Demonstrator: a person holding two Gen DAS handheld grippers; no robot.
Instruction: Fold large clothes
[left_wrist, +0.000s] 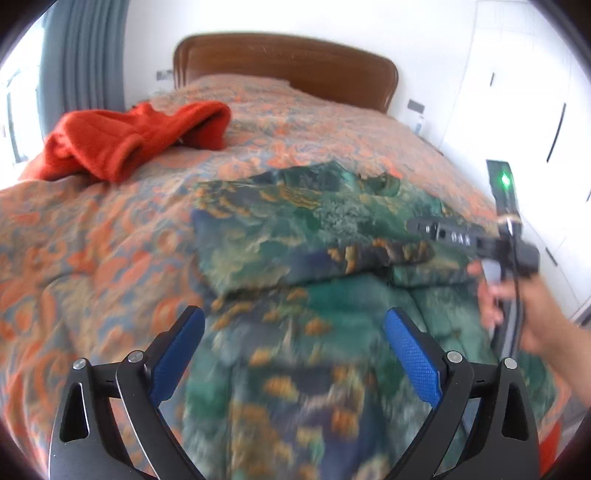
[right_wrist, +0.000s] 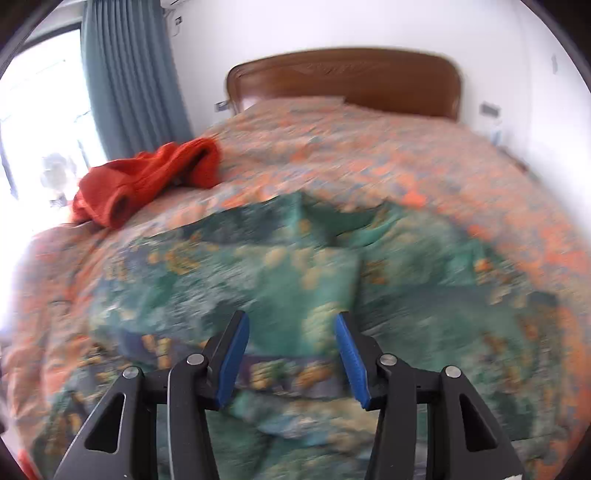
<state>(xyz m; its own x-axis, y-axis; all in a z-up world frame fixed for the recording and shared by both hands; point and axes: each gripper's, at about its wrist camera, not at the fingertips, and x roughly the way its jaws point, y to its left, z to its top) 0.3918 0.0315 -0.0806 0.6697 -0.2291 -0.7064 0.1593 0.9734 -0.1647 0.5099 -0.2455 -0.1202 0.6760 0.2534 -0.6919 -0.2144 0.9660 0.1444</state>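
A bed (left_wrist: 92, 240) with an orange-and-grey patterned cover fills the room, its wooden headboard (left_wrist: 288, 62) at twelve o'clock. Spread across the cover's middle lies the task's thing, a large green and blue printed garment (left_wrist: 303, 236), with one part already folded over itself so a doubled edge runs across it. At ten o'clock, well apart from it, sits a crumpled orange sweater (left_wrist: 140, 136).

From three o'clock a hand (left_wrist: 524, 306) brings the right gripper (right_wrist: 291, 354) in low over the garment; its blue pads stand partly apart with cloth seen between them, though blur makes it hard to say whether they touch it. The left gripper (left_wrist: 293, 354) hovers at six o'clock, jaws wide apart and holding nothing.

This looks like the pause between folds: one fold laid, the next not yet taken. The next move likely calls for both grippers to pinch the near edge and carry it toward the headboard.
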